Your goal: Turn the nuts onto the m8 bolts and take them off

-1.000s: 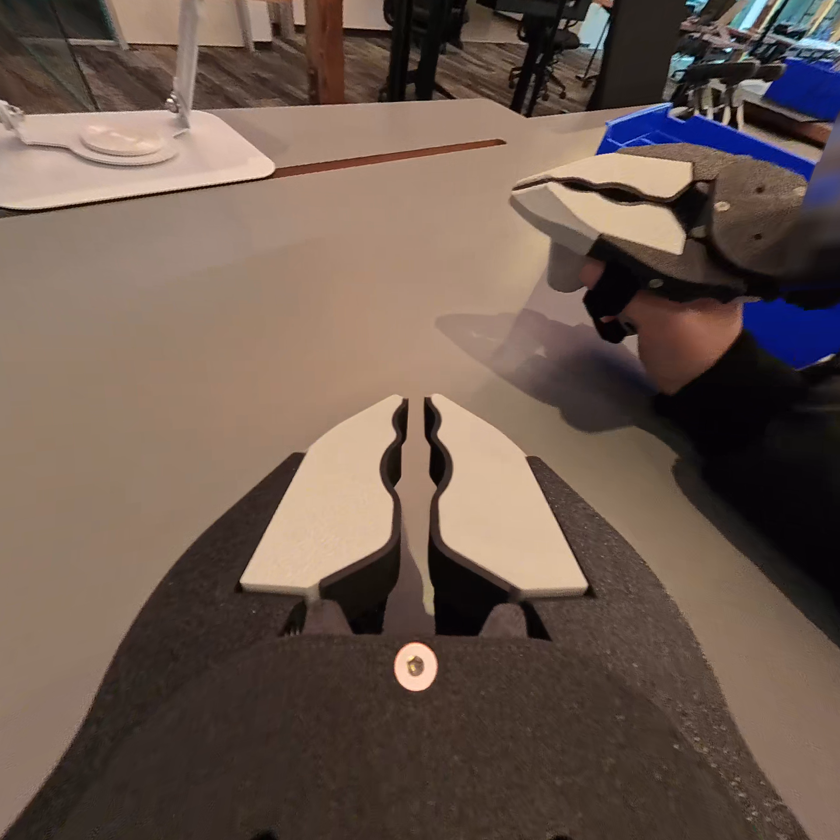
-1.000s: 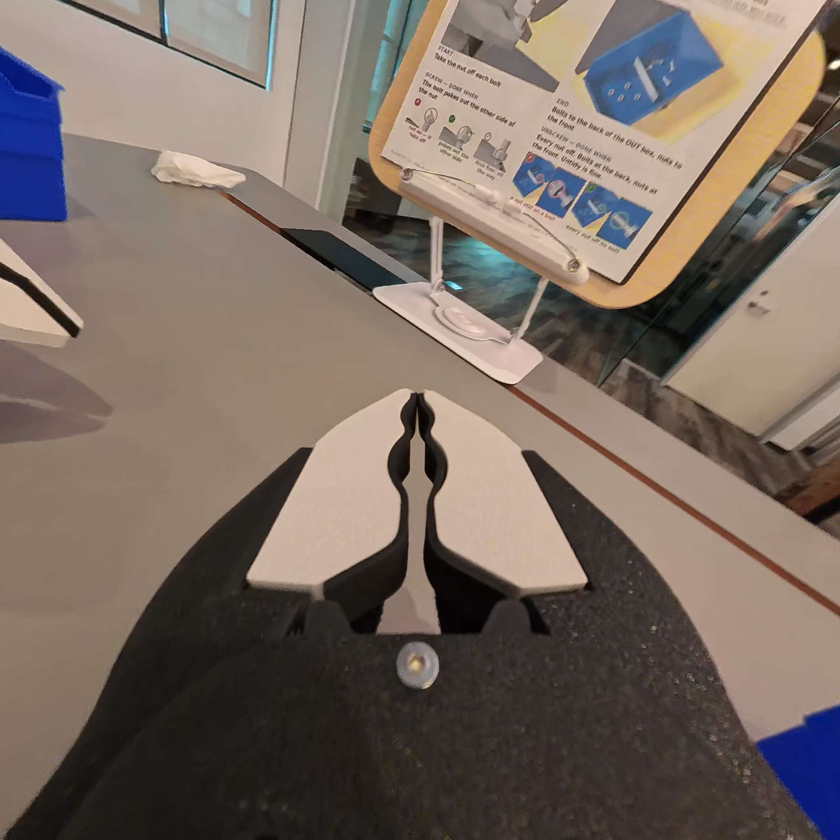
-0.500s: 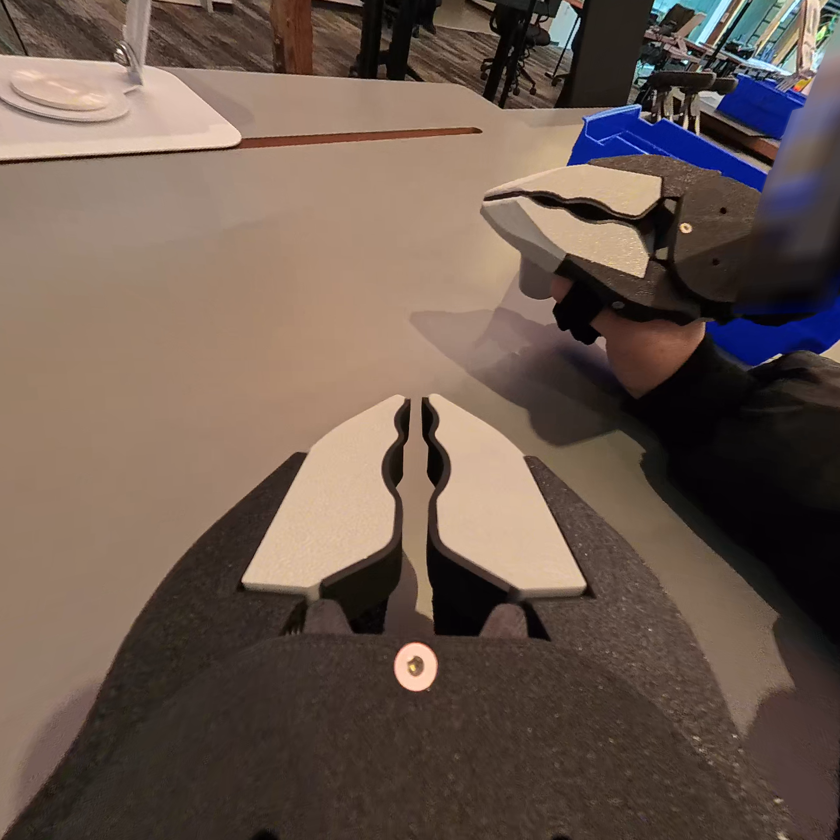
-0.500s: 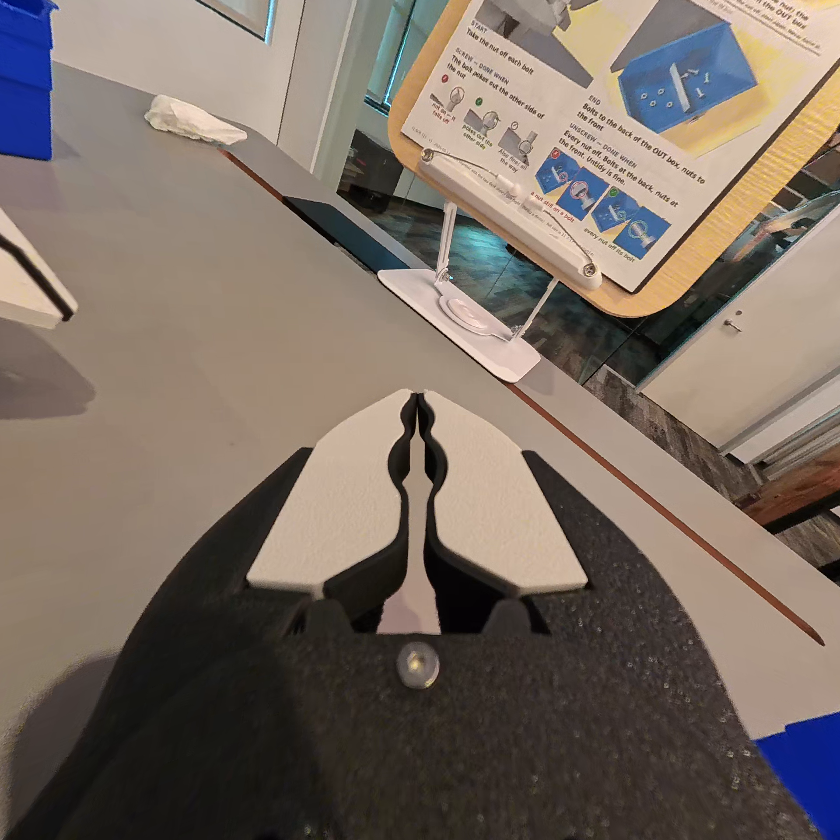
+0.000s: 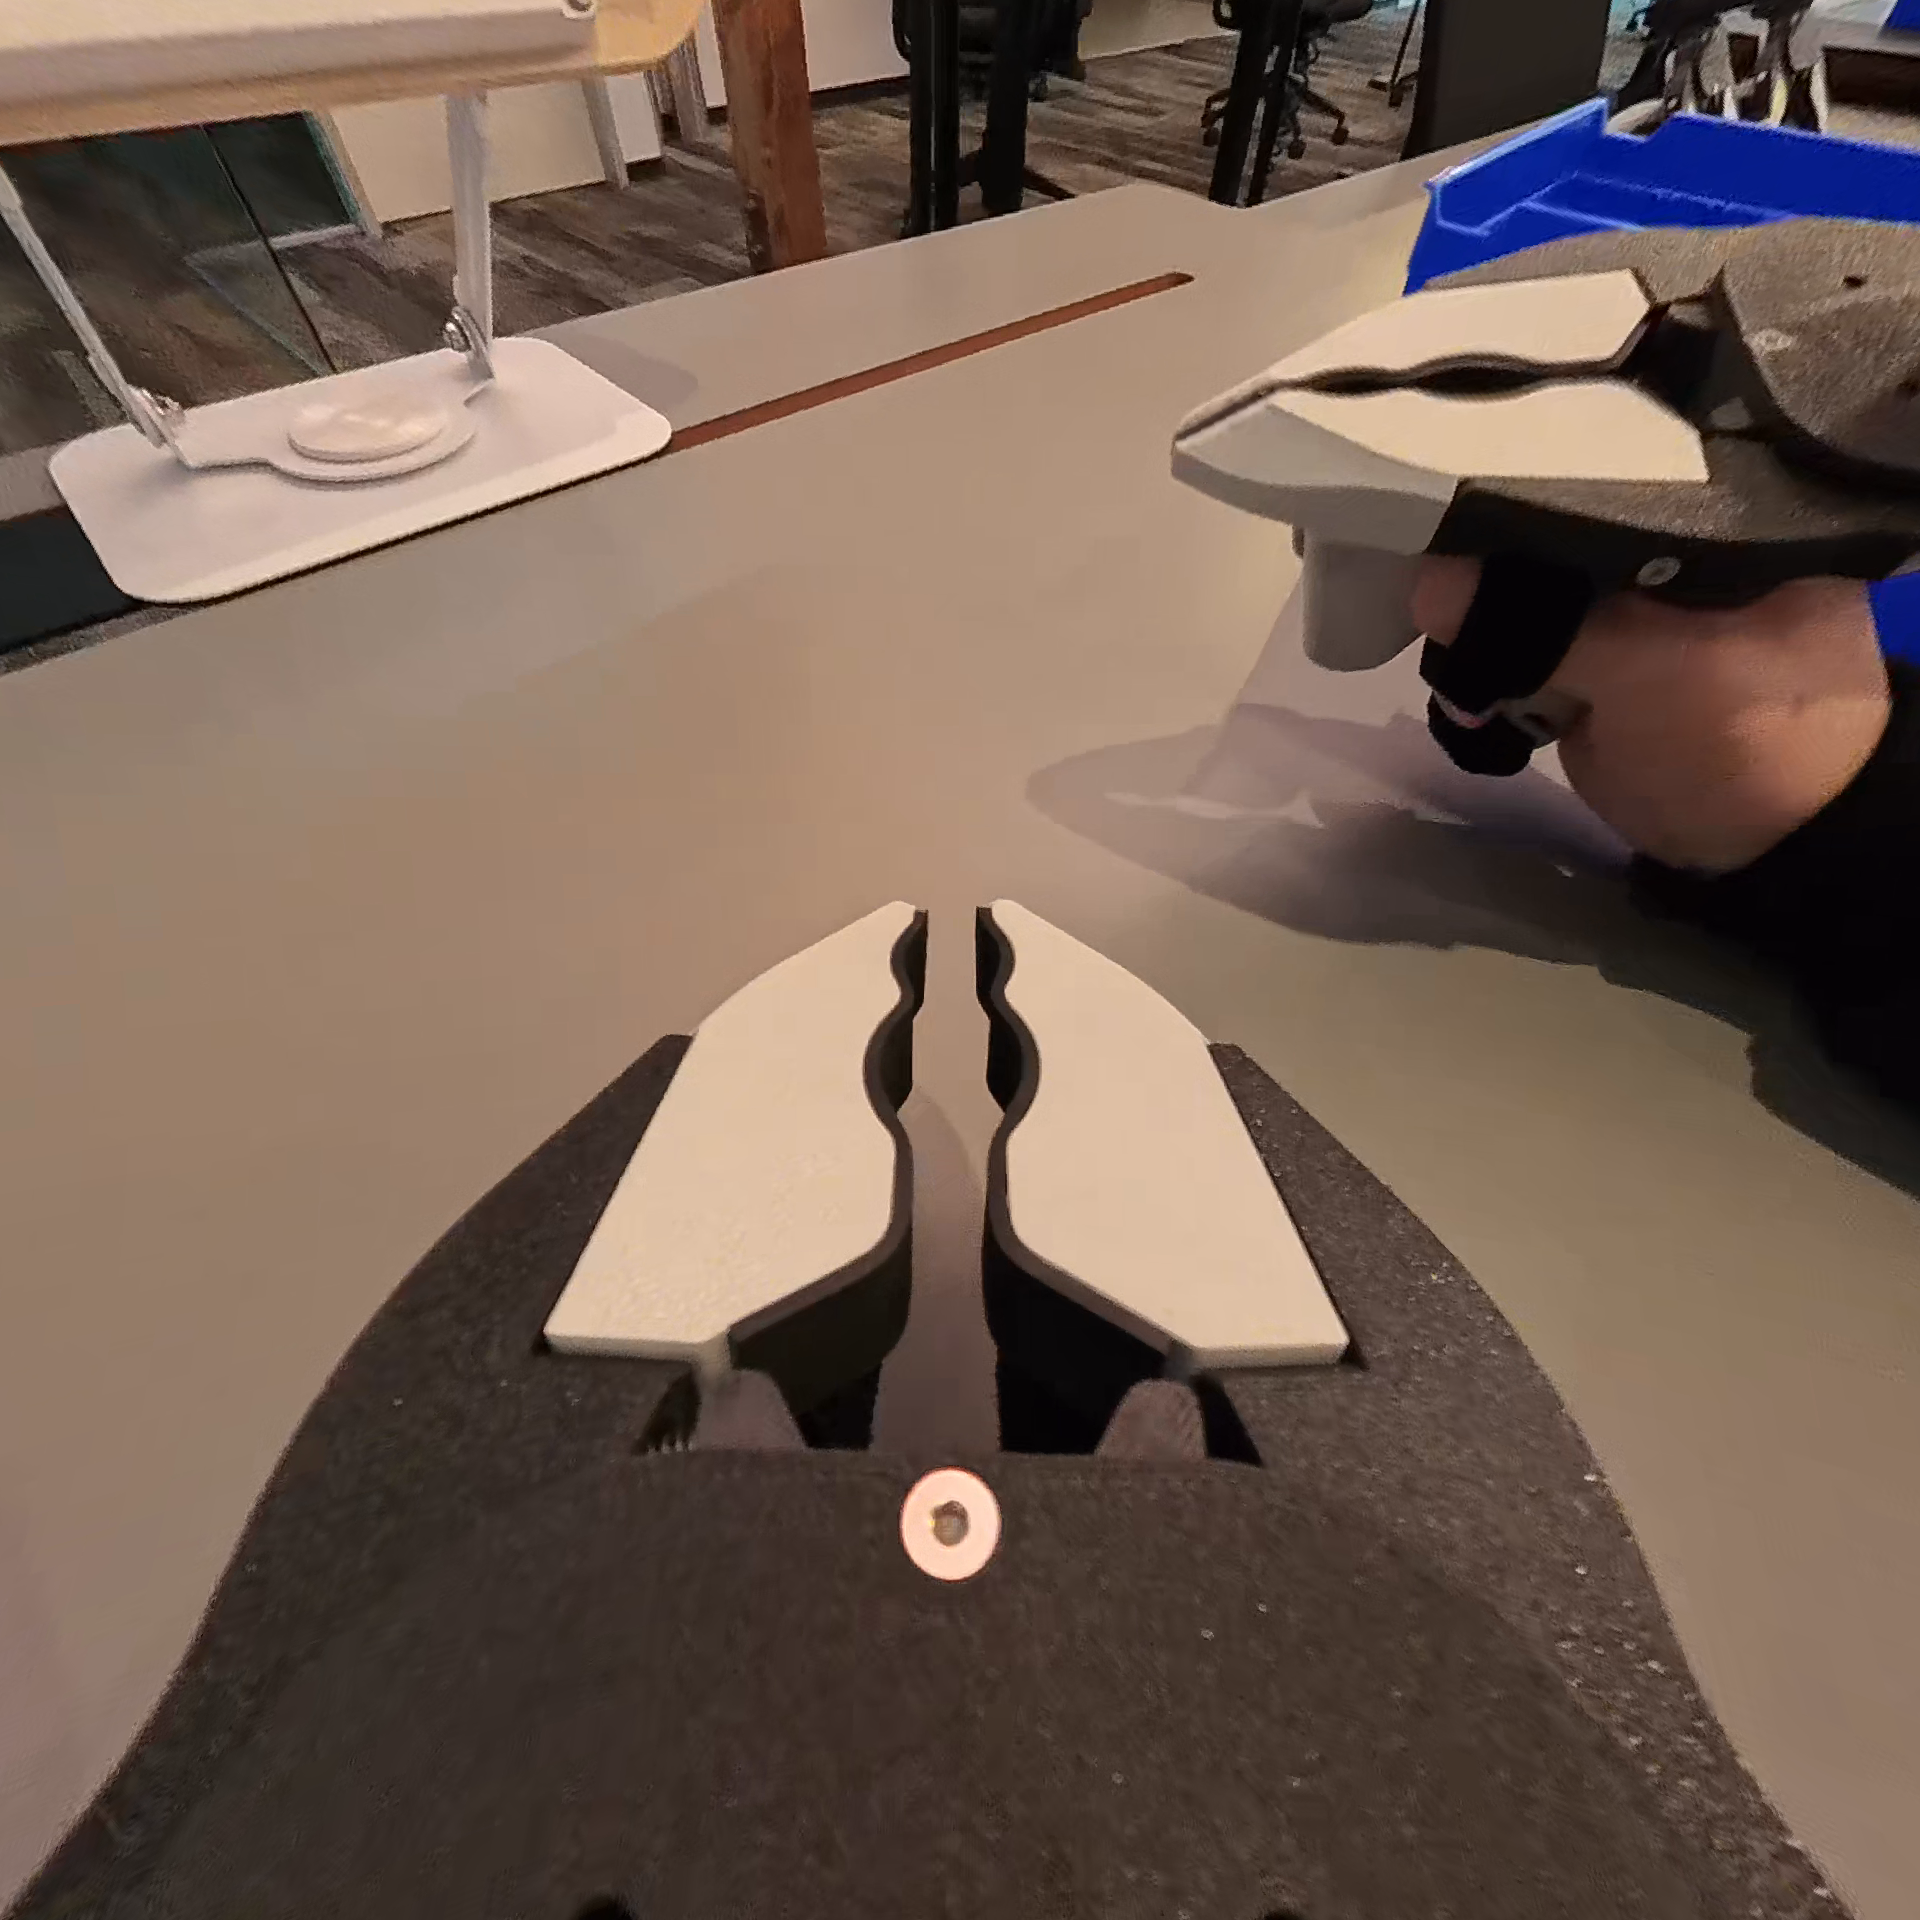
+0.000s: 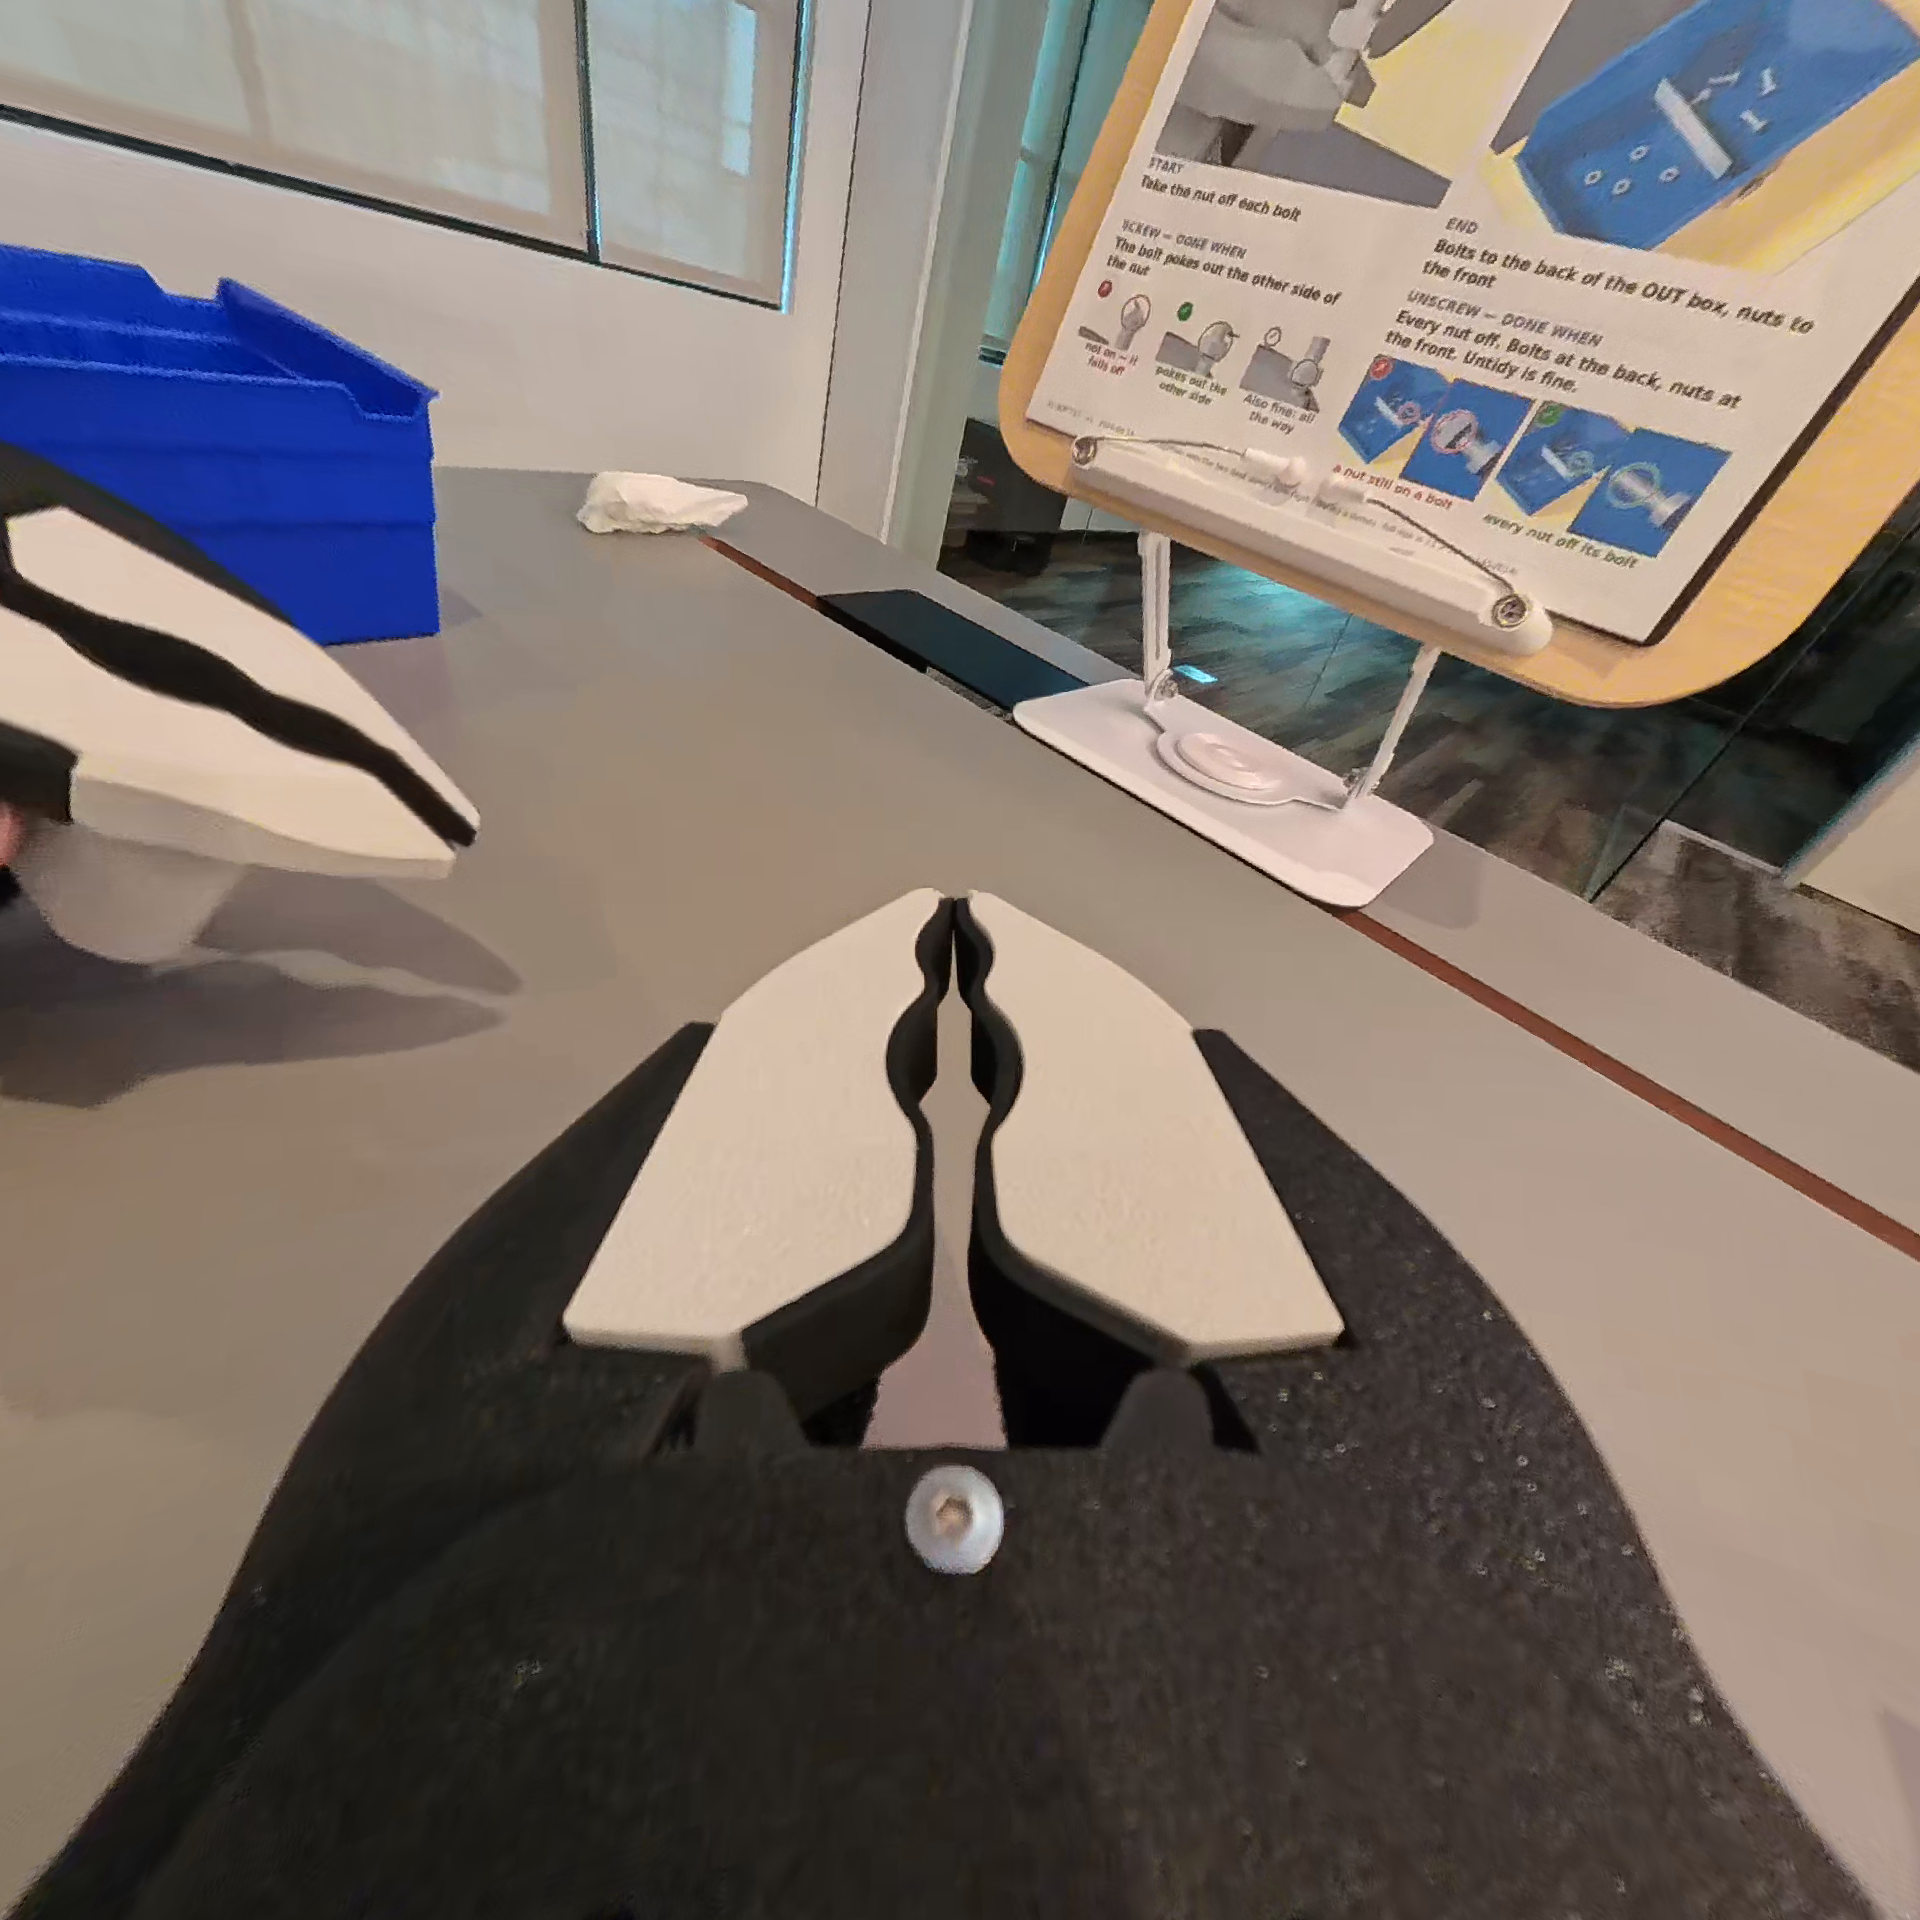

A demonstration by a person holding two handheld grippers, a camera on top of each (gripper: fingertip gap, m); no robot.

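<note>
Grey bench (image 5: 520, 831) as landmark, blue bin (image 6: 260, 436) at its far edge behind left hand-held gripper (image 5: 948, 914), contents hidden so nuts and bolts cannot be made out, left fingers slightly parted and bare, right hand-held gripper (image 6: 954, 902) clenched on nothing, instruction board (image 6: 1455, 312) cut off.

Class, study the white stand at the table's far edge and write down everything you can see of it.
The white stand has a flat rectangular base plate with rounded corners, matte and smooth, lying flat on the grey table at its far edge, beside a brown strip. A round raised disc sits on the plate. Two thin white struts rise from hinged brackets and carry a tilted wooden board bearing a printed sheet. Neither gripper touches it.
</note>
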